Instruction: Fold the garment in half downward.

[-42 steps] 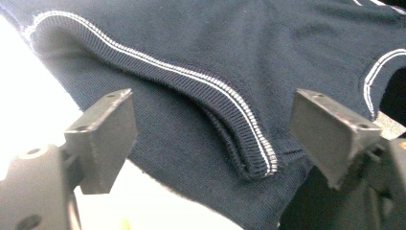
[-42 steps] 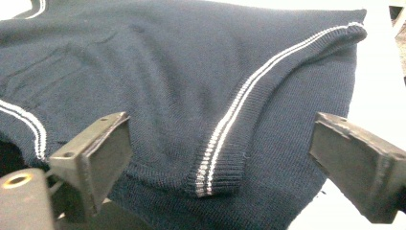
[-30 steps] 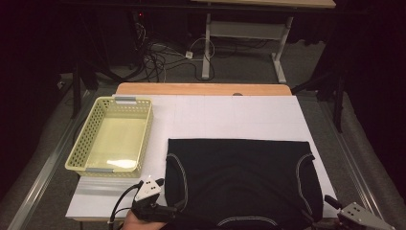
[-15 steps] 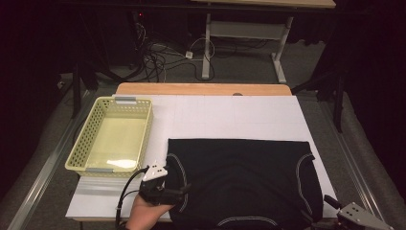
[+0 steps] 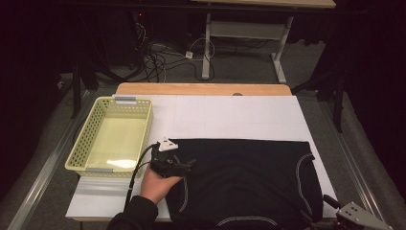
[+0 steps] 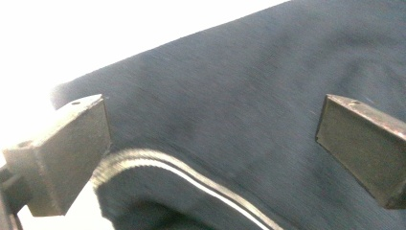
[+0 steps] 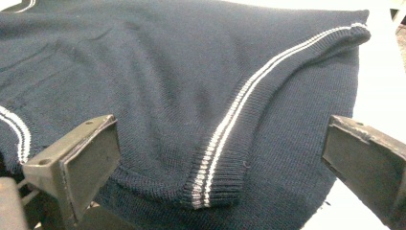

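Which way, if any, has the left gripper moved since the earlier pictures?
Yes: the left gripper moved up the table, away from its near edge, alongside the basket.

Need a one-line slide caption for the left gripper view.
Left gripper, jaws wide open, poised over the dark knit garment near its white-striped ribbed trim.

Dark garment near hem cut off by bottom edge; left gripper view blurred.
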Demonstrator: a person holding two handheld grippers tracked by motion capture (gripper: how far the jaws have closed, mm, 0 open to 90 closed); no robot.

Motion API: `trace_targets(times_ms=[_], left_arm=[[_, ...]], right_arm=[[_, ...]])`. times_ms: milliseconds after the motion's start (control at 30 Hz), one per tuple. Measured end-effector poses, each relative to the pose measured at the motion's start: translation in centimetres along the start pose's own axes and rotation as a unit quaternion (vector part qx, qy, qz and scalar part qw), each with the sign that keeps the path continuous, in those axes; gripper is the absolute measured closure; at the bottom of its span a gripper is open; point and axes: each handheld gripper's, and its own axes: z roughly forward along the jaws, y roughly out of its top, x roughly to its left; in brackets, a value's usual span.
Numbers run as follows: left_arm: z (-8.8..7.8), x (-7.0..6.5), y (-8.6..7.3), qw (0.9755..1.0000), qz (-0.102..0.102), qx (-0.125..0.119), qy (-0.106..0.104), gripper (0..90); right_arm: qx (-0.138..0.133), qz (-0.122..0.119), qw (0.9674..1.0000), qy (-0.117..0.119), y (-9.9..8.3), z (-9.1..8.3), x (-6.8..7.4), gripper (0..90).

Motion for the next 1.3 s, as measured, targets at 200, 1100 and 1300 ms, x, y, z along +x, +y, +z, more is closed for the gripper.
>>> trace_targets(times_ms=[200,1100,1300], left_arm=[[1.2,1.7,1.0,0.9993,-0.018,0.014,0.030,0.0],[2.5,3.4,-0.8,0.9980,-0.025,0.022,0.054,62.1],[2.5,3.2,-0.9,0.9988,-0.009,0.020,0.044,72.9]], right_arm=[[0.001,-0.004,1.0000,0.005,0.1,0.2,0.2,0.5],[-0.004,0.010,0.9997,-0.021,1.9,1.9,-0.7,6.7],[0.005,0.022,0.9981,-0.057,3.9,3.9,-2.6,11.2]])
